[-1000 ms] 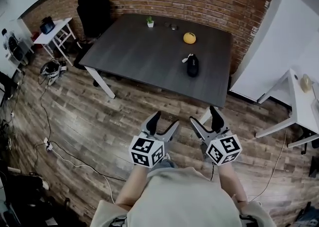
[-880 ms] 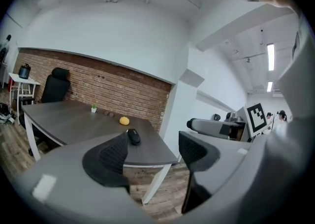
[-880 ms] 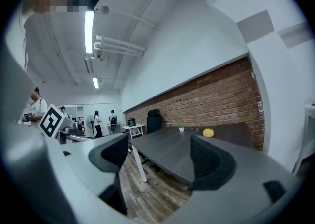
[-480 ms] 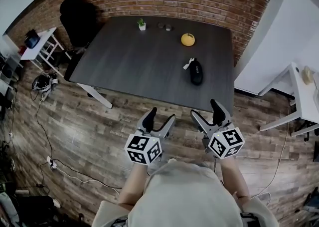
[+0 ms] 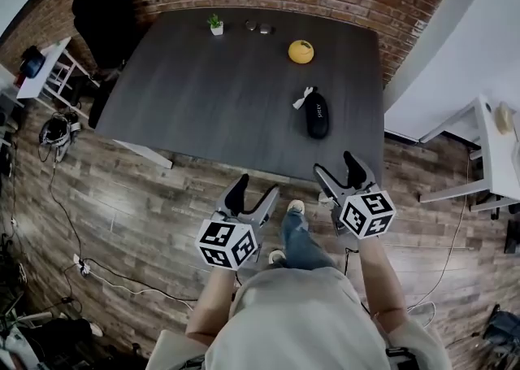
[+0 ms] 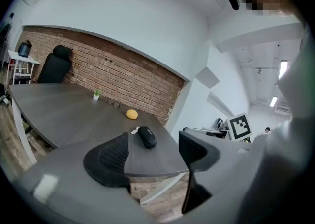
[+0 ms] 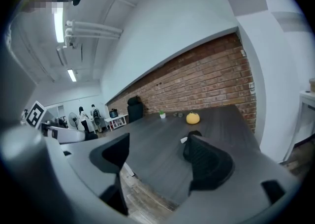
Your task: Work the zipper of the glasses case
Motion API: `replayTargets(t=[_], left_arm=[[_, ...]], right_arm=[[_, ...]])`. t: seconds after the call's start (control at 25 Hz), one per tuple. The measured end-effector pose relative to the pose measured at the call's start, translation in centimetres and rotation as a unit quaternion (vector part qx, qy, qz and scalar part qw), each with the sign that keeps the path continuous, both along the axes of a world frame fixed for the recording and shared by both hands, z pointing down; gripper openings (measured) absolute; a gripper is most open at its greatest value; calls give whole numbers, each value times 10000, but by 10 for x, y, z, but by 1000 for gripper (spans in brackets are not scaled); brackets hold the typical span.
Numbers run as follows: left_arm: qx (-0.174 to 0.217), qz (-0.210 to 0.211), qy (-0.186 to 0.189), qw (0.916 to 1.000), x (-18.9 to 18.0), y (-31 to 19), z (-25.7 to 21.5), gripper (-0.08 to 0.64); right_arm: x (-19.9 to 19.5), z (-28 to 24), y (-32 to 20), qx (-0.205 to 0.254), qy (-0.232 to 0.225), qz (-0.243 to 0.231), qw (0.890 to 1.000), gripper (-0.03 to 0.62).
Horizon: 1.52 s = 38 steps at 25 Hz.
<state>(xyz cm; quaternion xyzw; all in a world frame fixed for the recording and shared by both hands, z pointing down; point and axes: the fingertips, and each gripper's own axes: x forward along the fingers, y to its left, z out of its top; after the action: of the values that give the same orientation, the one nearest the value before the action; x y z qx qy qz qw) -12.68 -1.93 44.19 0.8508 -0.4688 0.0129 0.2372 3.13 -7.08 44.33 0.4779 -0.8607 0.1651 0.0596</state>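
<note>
A black glasses case (image 5: 316,114) with a small white tag at its far left end lies on the dark table (image 5: 203,100), toward the right front. It also shows in the left gripper view (image 6: 146,136), and in the right gripper view only its top (image 7: 193,134) peeks over the right jaw. My left gripper (image 5: 252,196) hovers open over the wooden floor, short of the table's front edge. My right gripper (image 5: 340,171) is open too, at the table's front edge, nearer the case. Neither holds anything.
A yellow round object (image 5: 301,51), a small potted plant (image 5: 215,24) and two small dark items (image 5: 257,27) sit at the table's far side. A black office chair (image 5: 101,15) stands at the left, a white table (image 5: 487,149) at the right. Cables (image 5: 73,222) trail on the floor.
The person has walked closer to the table. Both grippers now stand nearer its front edge, still open, and a leg steps forward between them.
</note>
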Motion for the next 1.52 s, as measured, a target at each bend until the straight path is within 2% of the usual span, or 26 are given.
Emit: replayTargets(t=[0.16, 0.28, 0.44, 0.64, 0.96, 1.28, 1.44, 1.52], left_arm=[[-124, -42, -100, 9999, 8, -37, 15, 310], [-162, 63, -142, 9997, 18, -64, 15, 310], [-173, 125, -239, 9995, 28, -105, 12, 310], [-287, -24, -189, 9994, 38, -147, 14, 310], [-250, -215, -285, 9990, 43, -190, 11, 310], [-326, -313, -379, 9983, 47, -200, 19, 310], [-340, -316, -350, 9983, 48, -199, 21, 310], [-347, -259, -346, 9985, 48, -198, 22, 310]], right_arm=[[17, 33, -46, -327, 48, 135, 9994, 369], [27, 59, -78, -667, 11, 167, 9976, 330], [31, 92, -117, -1090, 120, 46, 9940, 330], [35, 131, -148, -1649, 186, -72, 9861, 331], [30, 150, -180, -1988, -94, -259, 9797, 342], [12, 169, -185, -2340, -219, -505, 9707, 368], [-4, 172, -184, -2438, -126, -661, 9675, 367], [-10, 171, -183, -2450, -72, -723, 9668, 332]])
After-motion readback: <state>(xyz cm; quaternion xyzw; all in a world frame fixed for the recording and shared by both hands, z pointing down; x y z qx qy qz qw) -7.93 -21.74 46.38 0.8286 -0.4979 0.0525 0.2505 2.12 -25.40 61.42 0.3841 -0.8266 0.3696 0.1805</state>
